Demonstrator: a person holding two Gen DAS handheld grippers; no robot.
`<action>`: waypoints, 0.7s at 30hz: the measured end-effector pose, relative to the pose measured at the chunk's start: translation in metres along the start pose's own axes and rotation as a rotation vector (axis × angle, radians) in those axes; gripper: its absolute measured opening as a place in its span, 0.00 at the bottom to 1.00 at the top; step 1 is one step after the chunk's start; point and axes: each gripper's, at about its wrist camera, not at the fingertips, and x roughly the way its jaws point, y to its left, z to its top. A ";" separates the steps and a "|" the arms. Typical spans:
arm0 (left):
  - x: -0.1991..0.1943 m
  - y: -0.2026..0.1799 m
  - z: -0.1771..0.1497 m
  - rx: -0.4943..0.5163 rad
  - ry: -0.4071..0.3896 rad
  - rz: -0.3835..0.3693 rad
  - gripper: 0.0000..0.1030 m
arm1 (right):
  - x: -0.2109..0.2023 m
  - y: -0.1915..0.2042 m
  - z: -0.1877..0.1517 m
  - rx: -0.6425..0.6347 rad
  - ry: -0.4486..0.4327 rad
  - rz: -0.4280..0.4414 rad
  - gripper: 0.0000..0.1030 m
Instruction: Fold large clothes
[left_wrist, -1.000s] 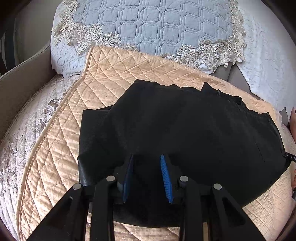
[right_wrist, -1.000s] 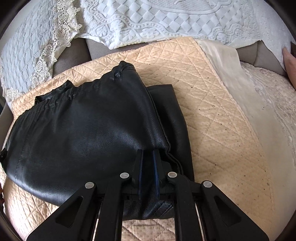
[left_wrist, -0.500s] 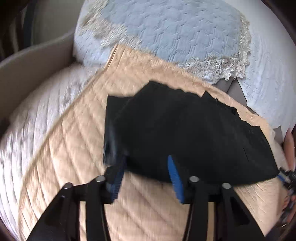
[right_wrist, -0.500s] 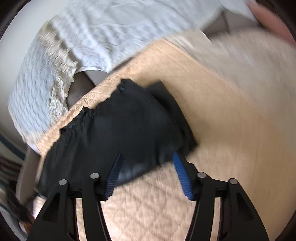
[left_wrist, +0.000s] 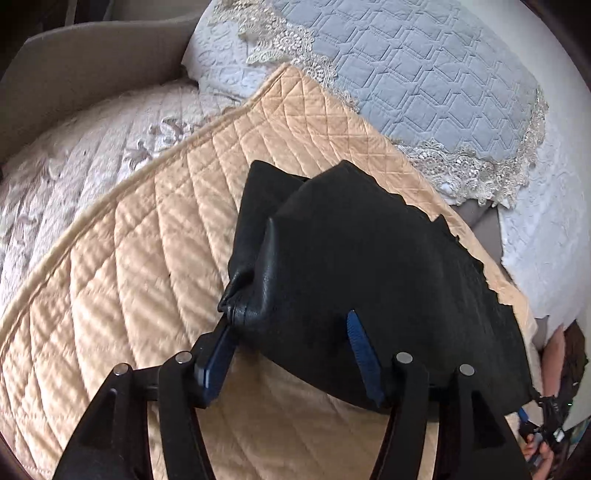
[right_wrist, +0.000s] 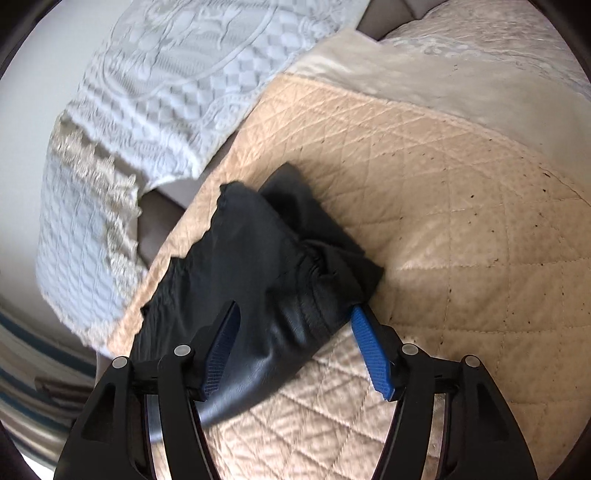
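The black leather garment (left_wrist: 369, 266) sits folded on the peach quilted cover (left_wrist: 147, 258). Only the left view catches the grey lace-trimmed pillow (left_wrist: 424, 81); the right one gets a white textured pillow (right_wrist: 184, 74). Both the left hand-held gripper (left_wrist: 291, 350) and right hand-held gripper (right_wrist: 295, 347) tilt downward, jaws just spread apart, garment's near edge between them, unclamped.

Garment (left_wrist: 362, 266) on quilt (left_wrist: 147, 258), pillows (left_wrist: 424, 74) behind.
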 end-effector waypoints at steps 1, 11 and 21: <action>0.000 -0.002 0.000 0.006 -0.006 0.010 0.61 | -0.001 0.000 -0.001 0.008 -0.014 -0.006 0.62; 0.010 -0.014 0.004 0.053 -0.064 0.128 0.64 | 0.007 0.006 0.003 -0.053 -0.049 -0.123 0.64; 0.007 -0.031 0.017 0.118 -0.040 0.188 0.22 | -0.001 0.018 0.009 -0.085 0.038 -0.095 0.19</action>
